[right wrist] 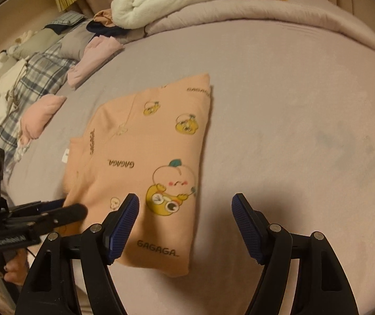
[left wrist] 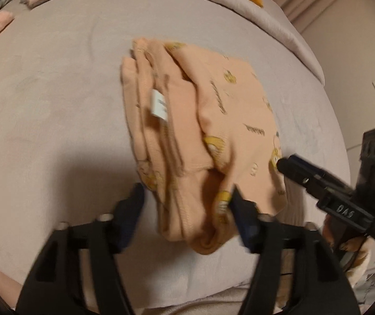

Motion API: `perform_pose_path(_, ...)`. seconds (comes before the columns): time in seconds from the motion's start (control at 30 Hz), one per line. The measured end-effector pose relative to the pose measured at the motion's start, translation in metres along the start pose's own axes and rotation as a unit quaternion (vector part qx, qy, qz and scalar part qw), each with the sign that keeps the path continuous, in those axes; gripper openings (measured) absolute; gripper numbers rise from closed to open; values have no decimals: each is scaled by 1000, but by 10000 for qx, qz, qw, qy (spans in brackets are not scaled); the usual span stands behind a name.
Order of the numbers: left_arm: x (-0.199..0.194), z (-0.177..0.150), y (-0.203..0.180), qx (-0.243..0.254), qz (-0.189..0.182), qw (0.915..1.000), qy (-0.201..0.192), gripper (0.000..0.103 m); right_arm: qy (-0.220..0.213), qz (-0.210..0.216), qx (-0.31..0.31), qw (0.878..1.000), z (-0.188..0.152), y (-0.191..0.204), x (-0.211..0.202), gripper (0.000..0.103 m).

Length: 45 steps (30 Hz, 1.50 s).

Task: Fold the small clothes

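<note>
Where the print can be read, the folded peach garment carries "GAGAGA" several times in dark letters, among yellow cartoon fruit figures and one larger peach-headed figure near its near edge. A small white tag lies on its stacked layers; the writing on it is too blurred to read. The garment lies in the middle of the mauve bedsheet.

The left gripper has its jaws apart, astride the garment's near end; the right-hand pad is against the cloth, nothing clamped. Its body shows a label, blurred, seemingly "GenRobot.AI". The right gripper also stands apart over the garment's near right corner, holding nothing. Other folded clothes sit at the far left.
</note>
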<state>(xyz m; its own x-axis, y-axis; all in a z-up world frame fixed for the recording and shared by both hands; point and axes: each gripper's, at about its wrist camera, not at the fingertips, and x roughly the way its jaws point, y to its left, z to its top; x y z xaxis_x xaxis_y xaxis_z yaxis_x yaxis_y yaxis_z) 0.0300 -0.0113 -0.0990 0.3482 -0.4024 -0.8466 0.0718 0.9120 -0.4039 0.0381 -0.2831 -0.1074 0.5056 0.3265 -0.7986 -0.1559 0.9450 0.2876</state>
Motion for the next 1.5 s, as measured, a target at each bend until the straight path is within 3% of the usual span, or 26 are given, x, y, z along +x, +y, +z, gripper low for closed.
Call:
perform_pose_path(0.13,1,11,6,-76,-347,9993,-113,84,49,305,114,9995,6,4,12,73)
perform_pose_path(0.37,34,28,11,-181,-375,9990,149,85,173,611,347,9974,12,7,38,73)
perform_pose_path(0.4,36,29,10,-156,-361,9992,114,82,161,669,364,9970,11,7,38,73)
perform_pose_path(0.5,38,29,3,38,-276,9996,-25,59,74,854,447,9953,12,6,42,70)
perform_pose_path(0.53,39,30,2,37,-269,9996,-48,48,56,861,474,9951,12,6,44,67)
perform_pose_path(0.6,40,33,-4,41,-336,9994,-107,38,29,918,566,9942,14,5,46,47)
perform_pose_path(0.67,36,34,-9,71,-302,9993,-192,34,-37,1041,619,9926,16,5,41,30)
perform_pose_path(0.87,14,54,-38,413,-445,9960,-657,32,-401,794,334,9955,31,10,13,26)
perform_pose_path(1.03,20,79,-55,476,-597,9936,-834,32,-738,693,277,9945,55,-4,-2,26)
perform_pose_path(1.2,43,94,-64,445,-531,9952,-685,34,-777,426,211,9958,67,-19,4,26)
perform_pose_path(1.33,56,96,-63,451,-342,9975,-415,45,-612,-132,266,9977,66,-21,14,27)
perform_pose_path(1.37,56,96,-64,475,-316,9976,-399,46,-586,-219,313,9976,64,-22,15,31)
perform_pose_path(1.47,47,94,-65,559,-175,9971,-479,66,-575,-272,467,9969,60,-28,12,38)
perform_pose_path(1.5,40,93,-65,577,-135,9965,-585,74,-597,-345,476,9965,59,-29,9,47)
